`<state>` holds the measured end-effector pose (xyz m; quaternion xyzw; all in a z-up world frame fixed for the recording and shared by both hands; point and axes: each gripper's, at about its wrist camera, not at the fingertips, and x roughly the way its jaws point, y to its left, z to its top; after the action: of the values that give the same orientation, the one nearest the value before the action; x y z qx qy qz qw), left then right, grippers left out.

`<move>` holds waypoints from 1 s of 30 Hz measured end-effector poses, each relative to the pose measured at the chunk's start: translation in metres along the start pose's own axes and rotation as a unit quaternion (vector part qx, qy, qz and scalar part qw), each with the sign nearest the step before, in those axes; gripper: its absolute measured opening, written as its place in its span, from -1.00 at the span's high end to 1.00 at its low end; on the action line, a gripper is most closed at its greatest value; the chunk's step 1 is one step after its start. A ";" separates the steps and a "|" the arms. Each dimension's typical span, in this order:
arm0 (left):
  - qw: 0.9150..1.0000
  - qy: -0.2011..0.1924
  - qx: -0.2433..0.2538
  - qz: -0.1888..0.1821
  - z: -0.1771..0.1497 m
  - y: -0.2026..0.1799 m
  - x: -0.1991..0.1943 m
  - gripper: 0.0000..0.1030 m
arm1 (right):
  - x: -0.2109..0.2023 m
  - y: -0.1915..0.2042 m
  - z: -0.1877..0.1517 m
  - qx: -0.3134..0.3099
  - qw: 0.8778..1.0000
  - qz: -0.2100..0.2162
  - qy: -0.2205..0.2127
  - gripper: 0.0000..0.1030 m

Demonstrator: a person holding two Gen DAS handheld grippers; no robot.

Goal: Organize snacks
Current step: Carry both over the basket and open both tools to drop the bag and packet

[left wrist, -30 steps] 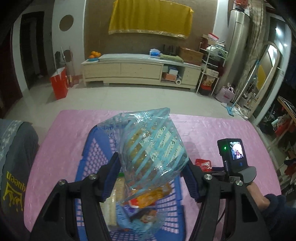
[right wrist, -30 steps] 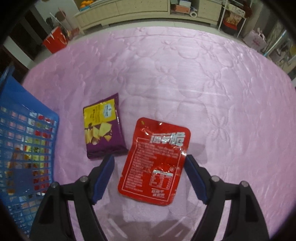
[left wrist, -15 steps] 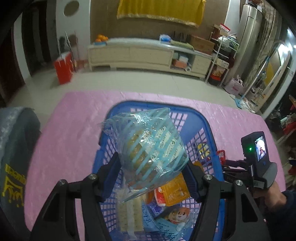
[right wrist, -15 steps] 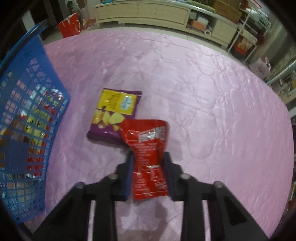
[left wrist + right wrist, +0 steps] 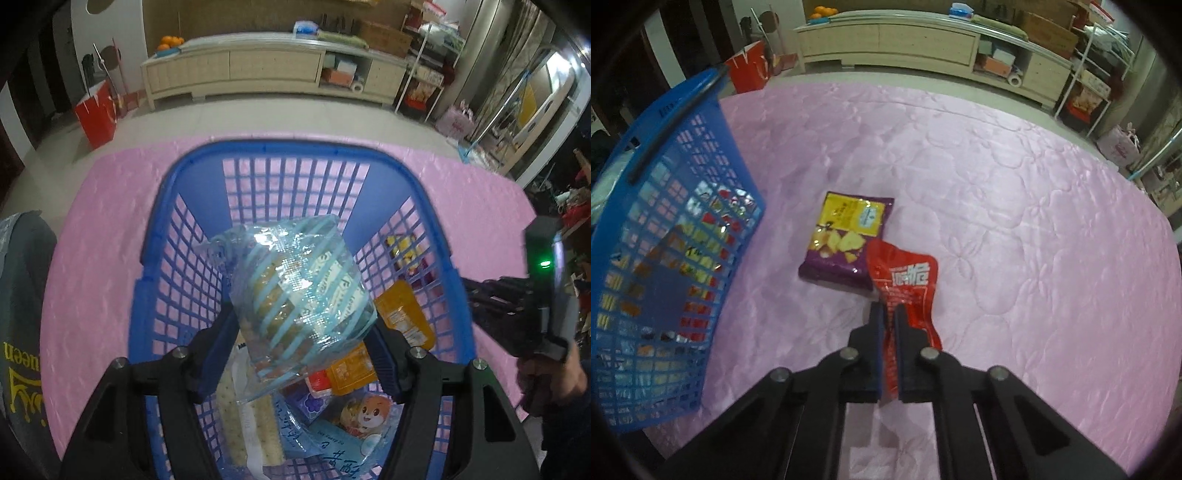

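Left gripper: its pads are pressing both flanks of the striped bag, jaws standing fairly wide round that bulky pack, and it is hanging over the inside of the basket.
Step in hand, left: it is looking like a drop into the basket; lowering until the bag nearly meets the packs below, then opening fully, is the tidy way (a high release could tip it against the wall).
Striped bag: its long axis is running from the jaws up toward the basket's far wall, crimped end leading, tilted left.
Basket contents: the orange packs are lying right of the bag, a biscuit pack under it at the near end.
Right gripper: its jaws have just been closing and are now almost together, pinching the near part of the red pouch, right of the basket.
Step in hand, right: lifting straight up before swinging toward the basket is sparing the neighbour a nudge.
Red pouch: its long axis is pointing away from the jaws, far end curling up beside the chips.
Chips: lying flat on the cloth (between pouch and basket), top pointing away.
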<state>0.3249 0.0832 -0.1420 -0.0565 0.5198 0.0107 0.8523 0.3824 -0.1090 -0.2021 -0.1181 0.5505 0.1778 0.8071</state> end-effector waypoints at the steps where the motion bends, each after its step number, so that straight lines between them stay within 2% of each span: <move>1: 1.000 0.002 0.004 0.007 0.001 -0.004 0.000 -0.26 | -0.001 0.000 0.000 0.001 1.000 0.003 -0.001 0.87; 8: 1.000 -0.007 0.004 -0.002 -0.003 -0.008 -0.011 -0.31 | -0.028 0.001 -0.015 0.017 1.000 0.017 -0.015 0.91; 13: 0.999 -0.037 0.018 0.010 -0.008 -0.008 -0.032 -0.31 | -0.055 0.006 -0.018 0.026 0.999 0.025 -0.036 0.92; 17: 0.999 -0.049 0.011 -0.003 -0.019 0.004 -0.048 -0.31 | -0.085 0.019 -0.019 0.028 0.997 0.034 -0.061 0.92; 25: 0.996 -0.080 0.043 -0.011 -0.040 0.015 -0.088 -0.35 | -0.133 0.049 -0.029 0.021 0.994 0.041 -0.097 0.92; 26: 0.996 -0.083 0.044 -0.012 -0.042 0.019 -0.092 -0.38 | -0.138 0.053 -0.028 0.019 0.994 0.041 -0.100 0.92; 28: 0.995 -0.090 0.040 -0.019 -0.045 0.023 -0.101 -0.61 | -0.147 0.063 -0.026 0.015 0.993 0.043 -0.108 0.92; 30: 0.994 -0.097 0.036 -0.025 -0.049 0.029 -0.109 -0.65 | -0.157 0.076 -0.023 0.009 0.992 0.047 -0.116 0.92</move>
<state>0.2294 0.1113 -0.0703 -0.0378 0.4333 -0.0240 0.9001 0.2793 -0.0736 -0.0645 -0.0632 0.4599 0.2232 0.8571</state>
